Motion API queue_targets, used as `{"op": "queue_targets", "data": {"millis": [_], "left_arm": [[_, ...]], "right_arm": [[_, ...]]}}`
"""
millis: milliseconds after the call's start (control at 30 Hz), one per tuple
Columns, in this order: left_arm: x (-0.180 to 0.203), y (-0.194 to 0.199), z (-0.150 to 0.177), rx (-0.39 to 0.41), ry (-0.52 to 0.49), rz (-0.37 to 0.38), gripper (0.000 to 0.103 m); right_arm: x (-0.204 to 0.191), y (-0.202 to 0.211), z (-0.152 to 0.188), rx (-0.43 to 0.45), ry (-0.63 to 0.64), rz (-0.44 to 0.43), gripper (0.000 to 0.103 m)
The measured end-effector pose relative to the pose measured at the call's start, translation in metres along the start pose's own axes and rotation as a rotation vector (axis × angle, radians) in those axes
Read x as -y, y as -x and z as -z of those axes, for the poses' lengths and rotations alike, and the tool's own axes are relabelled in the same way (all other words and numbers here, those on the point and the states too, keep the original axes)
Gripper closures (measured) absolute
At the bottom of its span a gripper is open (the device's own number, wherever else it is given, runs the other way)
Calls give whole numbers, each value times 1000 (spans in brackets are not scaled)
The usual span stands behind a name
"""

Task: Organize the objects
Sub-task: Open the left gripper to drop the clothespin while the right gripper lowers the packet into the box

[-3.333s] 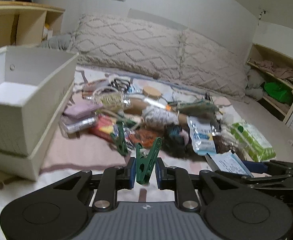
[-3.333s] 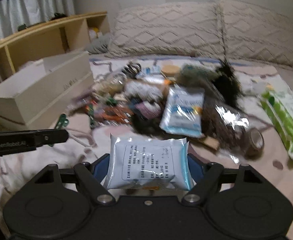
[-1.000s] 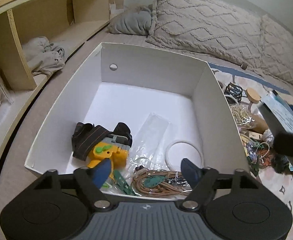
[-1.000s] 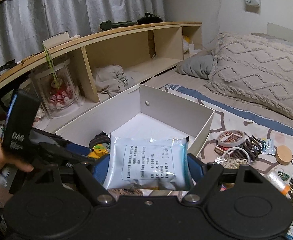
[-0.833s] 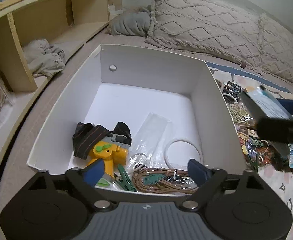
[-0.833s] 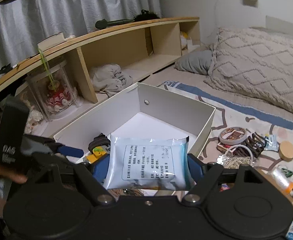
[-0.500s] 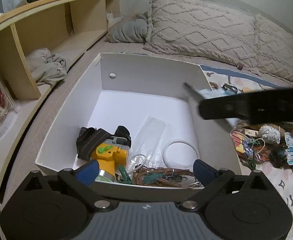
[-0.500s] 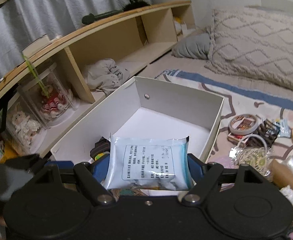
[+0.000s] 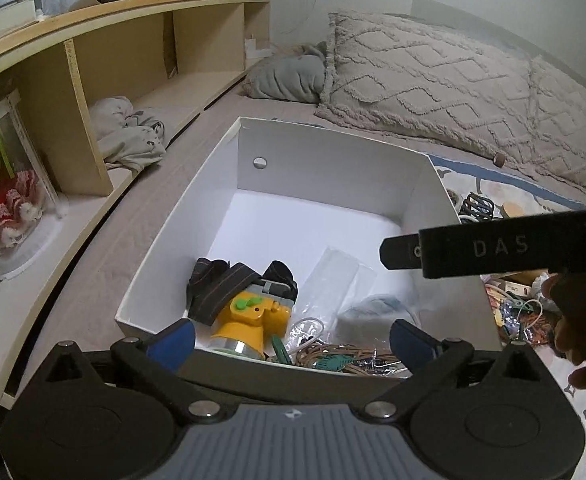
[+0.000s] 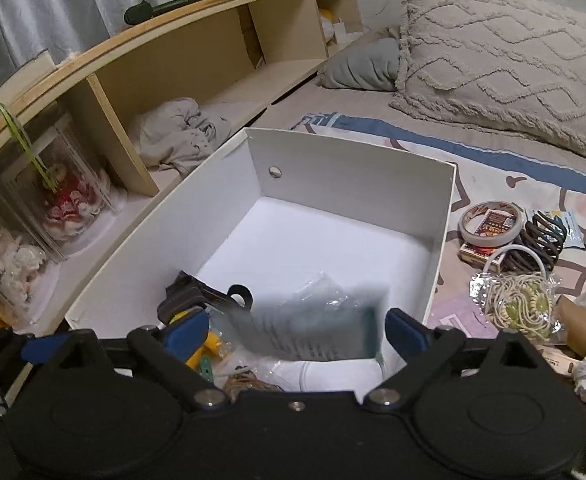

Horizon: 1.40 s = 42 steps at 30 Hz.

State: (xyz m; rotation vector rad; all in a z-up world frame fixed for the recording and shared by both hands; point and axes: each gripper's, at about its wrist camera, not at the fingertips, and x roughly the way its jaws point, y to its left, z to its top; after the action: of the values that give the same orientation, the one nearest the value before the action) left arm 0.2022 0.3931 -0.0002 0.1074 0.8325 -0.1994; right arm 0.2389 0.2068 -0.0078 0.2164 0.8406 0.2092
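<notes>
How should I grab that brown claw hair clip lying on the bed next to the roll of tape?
Take the hair clip from straight above, pinching it across its narrow middle. Its curved teeth stand up in a row, so fingers can close on the two long sides. The roll of tape and a white ring crowd its left and front, so a sideways approach would probably bump them.

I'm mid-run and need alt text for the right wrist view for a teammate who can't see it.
The open right gripper sits above the near end of a white cardboard box on a bed, with a blurred, pale printed packet between its spread fingers, apparently dropping in. The box already holds a yellow gadget with a dark strap; tape, a hair claw and cord clutter lie right of it.
</notes>
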Motion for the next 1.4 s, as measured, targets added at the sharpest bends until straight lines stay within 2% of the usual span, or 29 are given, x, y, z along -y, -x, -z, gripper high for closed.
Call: {"op": "queue_targets", "data": {"millis": [400,467,567,633,733,900,1000,1067,1233,1333,1400], "left_arm": [[10,-2,0,-12,-20,0,0],[10,-3,0,-11,-22,3,0],[7,-1,1,-5,-21,8,0],[5,1,1,4,-22,4,0],[2,6,1,16,-25,-4,0],[-1,10,2,28,-35,4,0],[-3,9,3,28,-35,12,0],[-3,8,3,27,-37,16,0],[-2,7,5,26,-41,28,0],[-2,6,6,26,-46,32,0],[-3,5,6,24,-46,32,0]], "right_arm": [[12,11,1,0,10,-30,7],[13,10,0,-12,27,-49,12],[10,4,-4,-49,77,-65,30],[3,-7,-7,-103,151,-48,53],[-8,-27,-8,-202,288,0,72],[-25,-55,-4,-351,523,99,75],[-28,-69,3,-446,580,95,75],[-32,-78,8,-479,596,85,75],[-36,-89,10,-463,566,51,93],[-37,-84,4,-378,561,52,98],[-35,-80,0,-378,536,12,99]]}}
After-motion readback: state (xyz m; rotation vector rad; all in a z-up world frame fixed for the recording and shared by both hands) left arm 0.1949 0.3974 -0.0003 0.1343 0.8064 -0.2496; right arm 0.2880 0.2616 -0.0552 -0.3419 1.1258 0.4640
